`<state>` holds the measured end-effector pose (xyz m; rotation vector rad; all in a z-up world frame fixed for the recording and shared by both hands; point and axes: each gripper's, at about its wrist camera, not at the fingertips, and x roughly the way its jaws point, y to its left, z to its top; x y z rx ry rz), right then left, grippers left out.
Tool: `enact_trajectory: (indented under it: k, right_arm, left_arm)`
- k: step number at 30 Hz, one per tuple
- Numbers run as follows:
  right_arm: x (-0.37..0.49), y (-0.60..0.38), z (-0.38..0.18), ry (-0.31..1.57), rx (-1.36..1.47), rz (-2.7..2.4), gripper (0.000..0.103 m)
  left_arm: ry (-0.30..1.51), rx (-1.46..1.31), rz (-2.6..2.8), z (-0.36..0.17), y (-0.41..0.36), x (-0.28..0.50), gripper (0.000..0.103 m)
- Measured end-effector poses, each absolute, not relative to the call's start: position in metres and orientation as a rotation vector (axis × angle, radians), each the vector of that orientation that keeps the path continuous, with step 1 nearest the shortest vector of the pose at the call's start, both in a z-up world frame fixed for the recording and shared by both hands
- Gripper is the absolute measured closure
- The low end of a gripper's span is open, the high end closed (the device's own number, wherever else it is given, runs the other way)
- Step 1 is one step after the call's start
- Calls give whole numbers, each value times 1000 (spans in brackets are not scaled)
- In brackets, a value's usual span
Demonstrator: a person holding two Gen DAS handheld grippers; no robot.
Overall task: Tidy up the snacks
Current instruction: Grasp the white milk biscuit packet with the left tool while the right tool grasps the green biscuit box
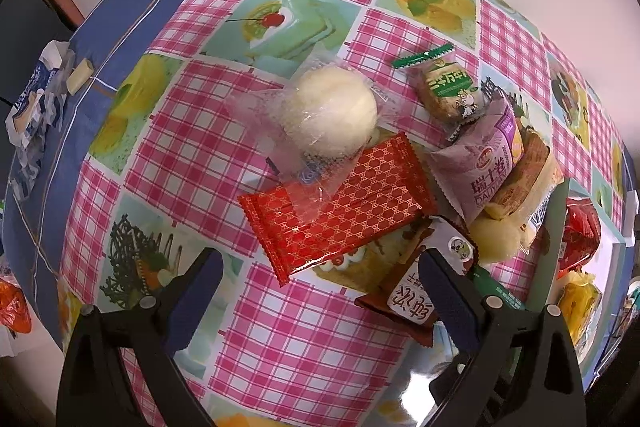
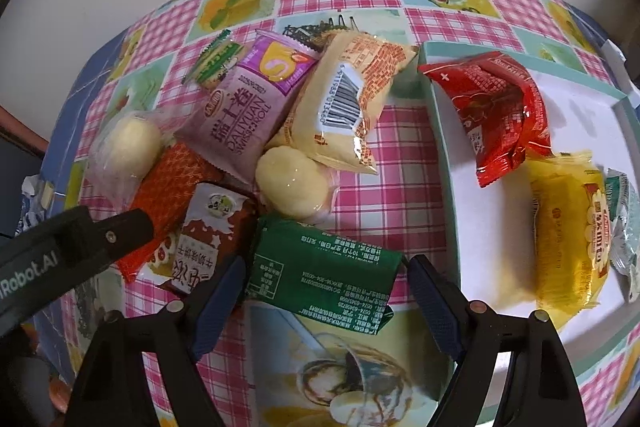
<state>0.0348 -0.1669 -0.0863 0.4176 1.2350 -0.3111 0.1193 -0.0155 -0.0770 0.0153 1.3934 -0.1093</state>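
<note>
A pile of wrapped snacks lies on the checked tablecloth. My left gripper [image 1: 320,267] is open above the near end of a red patterned packet [image 1: 340,211], not touching it. A round white bun in clear wrap [image 1: 332,111] lies behind it. My right gripper [image 2: 326,275] is open with a green packet [image 2: 320,267] between its fingers, the jaws standing apart from it. A brown and white packet [image 2: 204,231], a pale round bun [image 2: 292,187], a purple Swiss roll packet [image 2: 248,111] and a yellow barcode packet [image 2: 348,107] lie beyond.
A white tray with a teal rim [image 2: 444,163] at the right holds a red packet [image 2: 500,111], a yellow packet [image 2: 568,231] and a silver-green wrapper [image 2: 624,227]. Crumpled blue-white wrappers [image 1: 36,107] lie on the blue cloth at the left.
</note>
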Motion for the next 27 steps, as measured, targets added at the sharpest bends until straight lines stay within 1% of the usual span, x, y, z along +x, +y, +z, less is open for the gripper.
enact_trajectory:
  k: [9, 10, 11, 13, 18, 27]
  right_arm:
    - [40, -158, -97, 1245, 377, -319, 18]
    - [40, -157, -98, 1248, 374, -320, 20]
    - [40, -157, -99, 1249, 373, -323, 25]
    - [40, -155, -100, 1248, 368, -337, 29]
    - [37, -159, -100, 1253, 385, -339, 30]
    - [37, -164, -102, 1262, 383, -329, 30]
  left_arm:
    - [1397, 33, -126, -77, -24, 117, 5]
    - [1399, 34, -131, -78, -26, 117, 5]
    - [1400, 35, -135, -78, -27, 117, 5]
    - [1403, 37, -144, -79, -30, 116, 5]
    - [1413, 53, -185, -81, -45, 114, 5]
    - [1465, 113, -255, -102, -78, 112, 5]
